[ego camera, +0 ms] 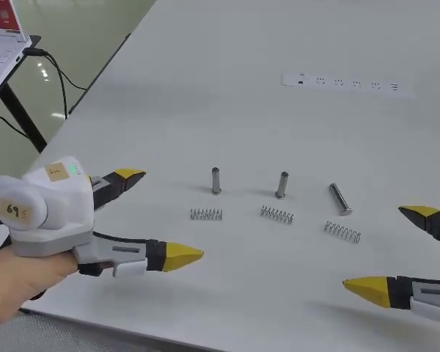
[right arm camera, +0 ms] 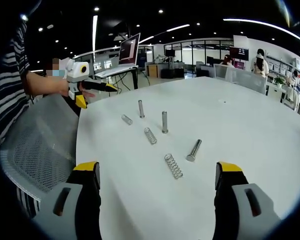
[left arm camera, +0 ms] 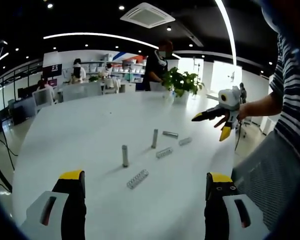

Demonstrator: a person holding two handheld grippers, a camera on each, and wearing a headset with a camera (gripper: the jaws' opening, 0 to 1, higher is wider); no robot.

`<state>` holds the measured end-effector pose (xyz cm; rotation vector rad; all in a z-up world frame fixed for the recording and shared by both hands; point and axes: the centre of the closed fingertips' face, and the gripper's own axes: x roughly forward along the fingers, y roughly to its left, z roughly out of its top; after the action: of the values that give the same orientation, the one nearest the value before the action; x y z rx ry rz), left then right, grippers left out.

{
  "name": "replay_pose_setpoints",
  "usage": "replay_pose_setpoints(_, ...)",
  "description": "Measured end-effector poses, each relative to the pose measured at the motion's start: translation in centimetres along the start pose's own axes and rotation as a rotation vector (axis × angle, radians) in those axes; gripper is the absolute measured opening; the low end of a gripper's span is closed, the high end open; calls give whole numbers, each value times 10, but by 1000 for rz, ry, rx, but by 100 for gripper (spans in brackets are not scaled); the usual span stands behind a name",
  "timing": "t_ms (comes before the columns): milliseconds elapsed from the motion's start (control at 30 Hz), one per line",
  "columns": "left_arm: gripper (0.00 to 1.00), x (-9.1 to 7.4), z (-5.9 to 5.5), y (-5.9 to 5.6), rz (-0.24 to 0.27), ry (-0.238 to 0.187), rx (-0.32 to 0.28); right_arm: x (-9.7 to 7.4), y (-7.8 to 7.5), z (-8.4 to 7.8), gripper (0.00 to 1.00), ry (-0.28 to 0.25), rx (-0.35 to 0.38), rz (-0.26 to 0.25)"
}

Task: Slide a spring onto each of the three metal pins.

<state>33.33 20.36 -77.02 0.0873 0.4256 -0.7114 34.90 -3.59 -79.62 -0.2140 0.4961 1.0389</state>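
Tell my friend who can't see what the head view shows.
On a white table, three metal pins sit in a row, each with a spring in front: left pin and middle pin upright, right pin lying down. The left gripper and right gripper hover open at either side.

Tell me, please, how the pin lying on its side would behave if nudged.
The lying pin is a smooth round cylinder, so it would probably roll. Its wider head may curve that roll. Shiny metal likely slips when pinched.

White table (ego camera: 227, 301): L pin (ego camera: 215, 180) & mid pin (ego camera: 282, 185) upright, R pin (ego camera: 339, 198) lying; springs (ego camera: 277, 214) alongside; power strip (ego camera: 348, 83) far side.
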Motion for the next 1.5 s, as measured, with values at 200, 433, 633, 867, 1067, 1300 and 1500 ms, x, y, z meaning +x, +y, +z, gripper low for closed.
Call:
replay_pose_setpoints(200,98,0,0,0,2,-3,-4,0,0,-1,96,3,1,0)
replay_pose_setpoints(433,98,1,0,0,1,-6,-5,-1,-2,-2,96,11,-3,-3)
replay_pose_setpoints(633,98,2,-1,-2,-3,-5,-9,0,-2,-3,96,16,-4,0)
replay_pose_setpoints(867,98,2,1,-1,-1,-13,-9,4,-6,7,95,11,-15,10)
replay_pose_setpoints(1067,98,2,2,-2,-6,-15,-11,11,-14,23,94,-3,-24,14)
replay_pose_setpoints(1300,98,3,3,-3,-13,-19,-13,21,-28,44,90,-14,-17,7)
replay_pose_setpoints(1500,98,3,3,-5,-25,-15,-13,32,-46,57,81,-7,1,-16)
